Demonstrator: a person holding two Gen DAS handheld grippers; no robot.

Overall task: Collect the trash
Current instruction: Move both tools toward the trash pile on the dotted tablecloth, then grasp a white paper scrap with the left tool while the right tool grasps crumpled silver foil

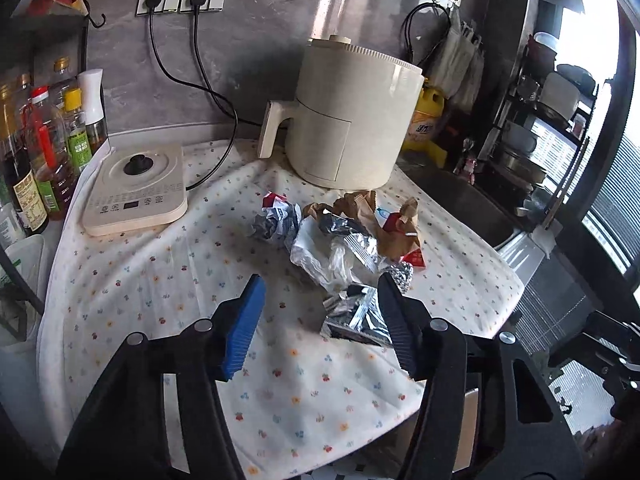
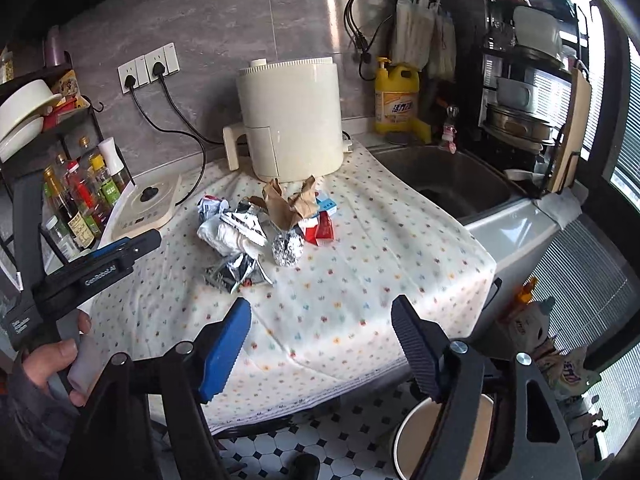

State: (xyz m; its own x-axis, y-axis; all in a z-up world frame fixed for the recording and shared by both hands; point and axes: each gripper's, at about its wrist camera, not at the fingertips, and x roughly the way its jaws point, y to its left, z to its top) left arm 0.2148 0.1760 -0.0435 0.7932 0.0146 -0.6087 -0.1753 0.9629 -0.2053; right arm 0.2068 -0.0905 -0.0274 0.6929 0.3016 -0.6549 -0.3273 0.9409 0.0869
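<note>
L gripper (image 1: 320,320) hangs just short of the trash pile (image 1: 340,240), jaws parted, nothing between the pads; the nearest bit, a crumpled silver-and-black foil wrapper (image 1: 352,316), lies just past the tips, close by the black finger, not touched. R gripper (image 2: 320,344) sits further back from the pile, over the near edge of the flowered cloth (image 2: 360,300), jaws also apart & empty. Below its black finger, down on the tiled floor, a paper cup (image 2: 416,444). A hand (image 2: 52,364) grips the L tool's handle at the left edge of the R view.

Pile is mid-cloth: foil ball (image 2: 287,249) on its near right side, white plastic bag (image 2: 224,236) on its left, brown paper bags (image 2: 286,200) at its back, red carton (image 2: 320,228) on its right. Behind the pile, cream air fryer (image 2: 288,120) against the wall. Left of the pile, induction hob (image 1: 136,192), then sauce bottles (image 1: 44,152). Right of the pile, sink (image 2: 448,184); yellow detergent bottle (image 2: 396,96) & dish rack (image 2: 528,92) beyond it.
</note>
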